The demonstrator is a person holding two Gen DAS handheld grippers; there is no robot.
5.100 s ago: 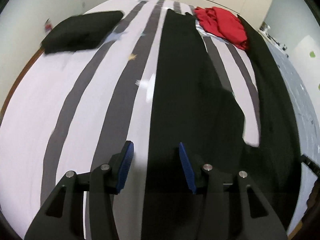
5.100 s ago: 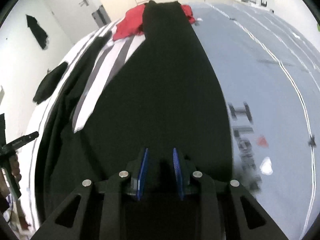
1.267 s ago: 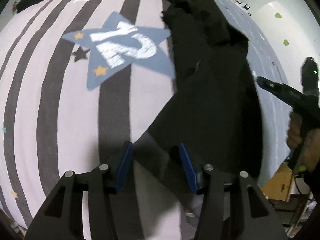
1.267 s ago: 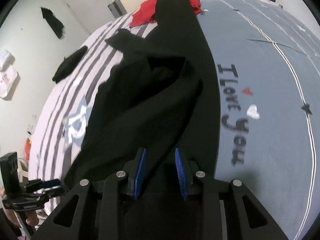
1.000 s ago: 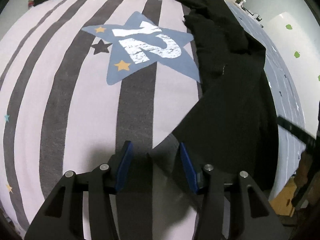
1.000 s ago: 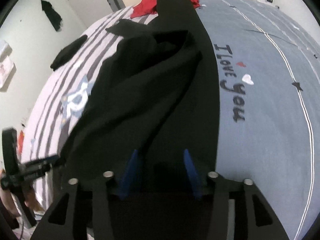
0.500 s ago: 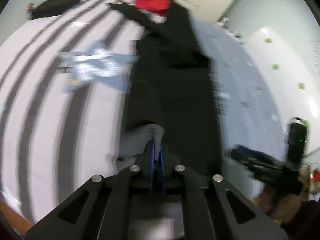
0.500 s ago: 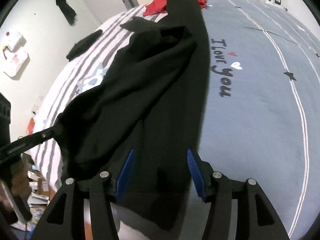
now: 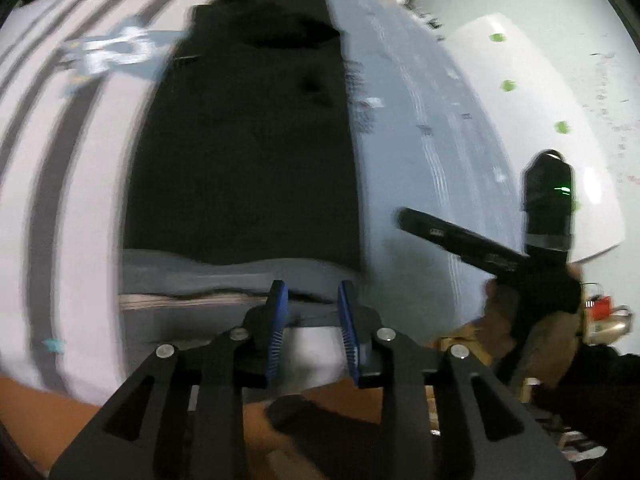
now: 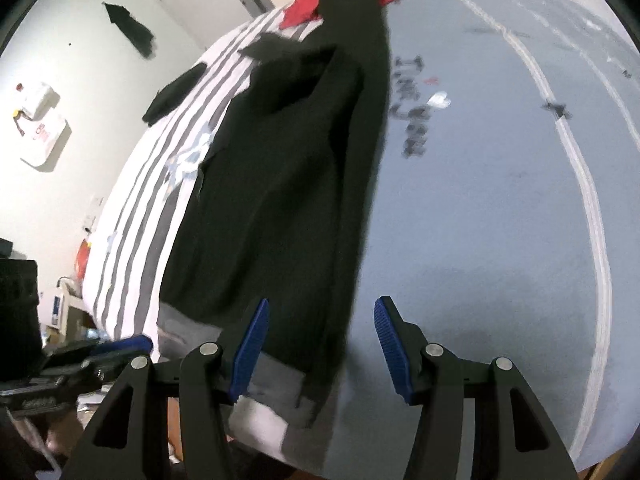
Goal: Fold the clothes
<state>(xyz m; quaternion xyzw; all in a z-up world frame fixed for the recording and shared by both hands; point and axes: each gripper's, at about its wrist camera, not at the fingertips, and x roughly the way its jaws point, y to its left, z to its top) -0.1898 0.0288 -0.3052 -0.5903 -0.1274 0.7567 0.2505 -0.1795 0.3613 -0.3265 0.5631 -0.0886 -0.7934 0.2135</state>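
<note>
The black garment (image 9: 244,152) lies lengthwise on the bed ahead of both grippers. The left gripper (image 9: 311,320) is opening, nothing between its jaws; the right gripper (image 10: 318,344) stands half open over the hem, empty. Next likely: regrasp for a crosswise fold.

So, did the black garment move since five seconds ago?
Yes. The black garment lay long toward the red clothes; now its left part is folded over, nearer the bed edge.
</note>
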